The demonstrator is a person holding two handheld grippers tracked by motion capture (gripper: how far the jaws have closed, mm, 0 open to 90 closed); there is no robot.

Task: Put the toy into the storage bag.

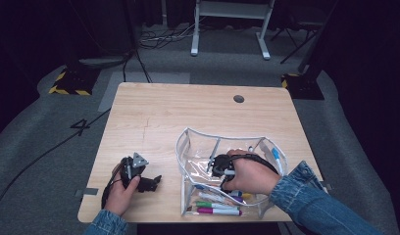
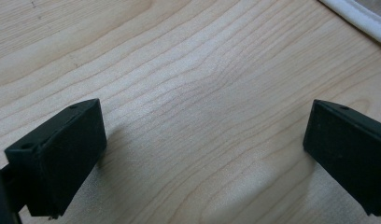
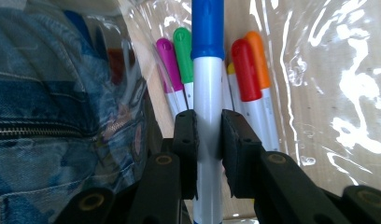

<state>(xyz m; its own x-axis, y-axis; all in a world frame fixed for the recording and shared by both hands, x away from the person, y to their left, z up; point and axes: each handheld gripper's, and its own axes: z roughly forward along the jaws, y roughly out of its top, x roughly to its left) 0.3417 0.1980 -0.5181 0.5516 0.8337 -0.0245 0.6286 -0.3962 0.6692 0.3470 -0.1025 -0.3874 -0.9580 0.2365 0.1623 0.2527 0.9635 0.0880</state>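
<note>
So the blue-capped marker is pinched right between the two black jaws of the right gripper, clamped on its white barrel with the blue cap sticking out past the jaw tips. In the right gripper view it's held over a little row of other markers lying behind it inside the pouch: a magenta-capped marker and a green-capped marker on one side, a red-capped marker and an orange-capped marker on the other, all side by side with caps pointing the same way. From the high view, the right gripper and the hand on it are down inside the clear plastic pouch, which sits open on the near right part of the wooden table, with a few markers lined up at the pouch's near end by the table edge. The denim sleeve comes in from the bottom right, and it also shows through the plastic in the right gripper view. Over on the near left, the left gripper rests low on the table well apart from the pouch, jaws spread wide with nothing but bare wood between them in the left gripper view. A white pouch edge just peeks in at that view's top corner.
</note>
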